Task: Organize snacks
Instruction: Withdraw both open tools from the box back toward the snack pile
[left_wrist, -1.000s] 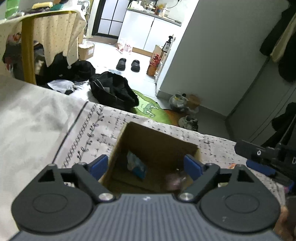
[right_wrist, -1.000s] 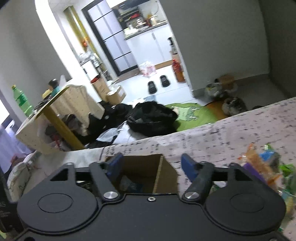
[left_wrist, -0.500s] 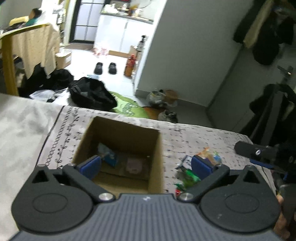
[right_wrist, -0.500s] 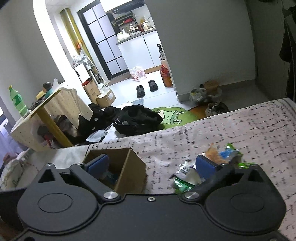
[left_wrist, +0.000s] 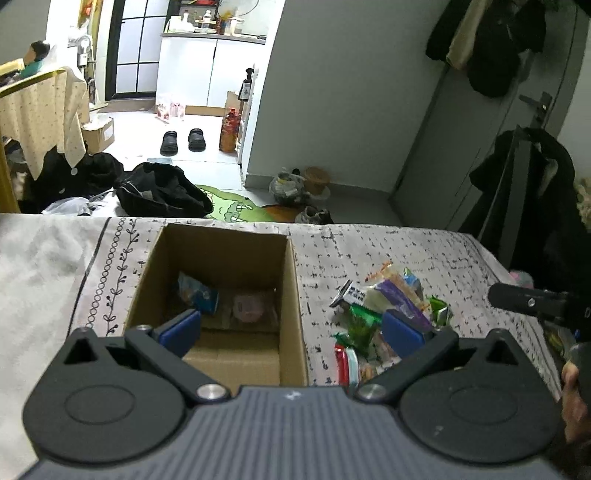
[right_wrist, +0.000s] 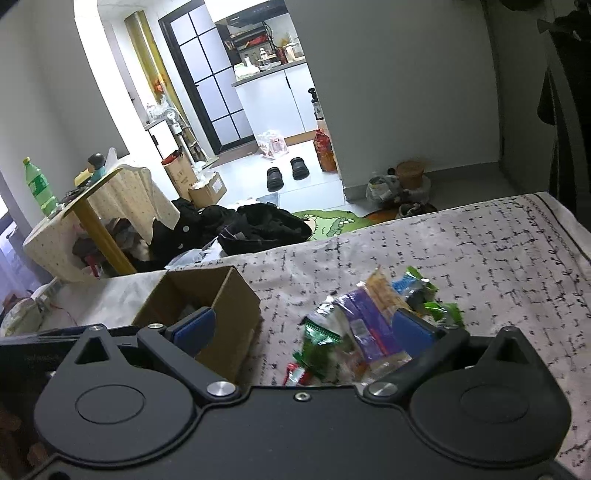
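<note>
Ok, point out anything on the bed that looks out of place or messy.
The loose snack packets lie in a jumbled heap on the patterned bedspread, right of the cardboard box, overlapping at odd angles. Only two packets sit inside the box: a blue one and a pink one. Nothing looks spilled or torn.

The cardboard box (left_wrist: 291, 295) stands open-topped (two packets on its floor), its right wall between that hollow and the snack pile (left_wrist: 384, 314); bare bedspread (right_wrist: 480, 258) lies beyond.
</note>
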